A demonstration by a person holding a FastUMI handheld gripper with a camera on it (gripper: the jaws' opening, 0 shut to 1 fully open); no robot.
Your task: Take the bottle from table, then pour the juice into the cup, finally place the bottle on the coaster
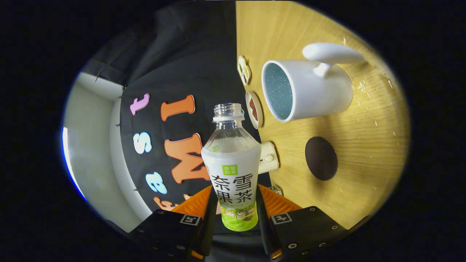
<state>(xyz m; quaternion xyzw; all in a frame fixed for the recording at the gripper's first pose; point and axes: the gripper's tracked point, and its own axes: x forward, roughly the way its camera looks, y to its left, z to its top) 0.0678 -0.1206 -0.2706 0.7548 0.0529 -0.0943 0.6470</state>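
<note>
Gripper view. The whole scene is rolled about a quarter turn: the wooden table (364,120) stands as an upright plane on one side of the bottle, the booth's black cloth wall on the other.

The gripper (238,214) is clamped on the bottle (231,171). Both fingers press against the lower part of its labelled body, one on each side, with the bottle's base sitting between them. The bottle runs straight ahead along the fingers, neck pointing away. Its cap is off; the threaded mouth is open. The upper shoulder is clear plastic; the rest is wrapped in a white and green label. The liquid level cannot be made out behind the label.

The cup (307,89), a white mug with a pale blue speckled inside, stands on the table beyond the fingers and off to the side of the bottle's neck. Its open mouth faces the bottle side; its handle is on the far side. The bottle's mouth is near the cup's rim but apart from it, not over the opening.

The coaster (321,158), a dark round disc, lies flat on the table beside the cup, bare.

Small round items (253,109) and a cream-coloured device (268,157) sit at the table's edge, just past the bottle's shoulder.
</note>
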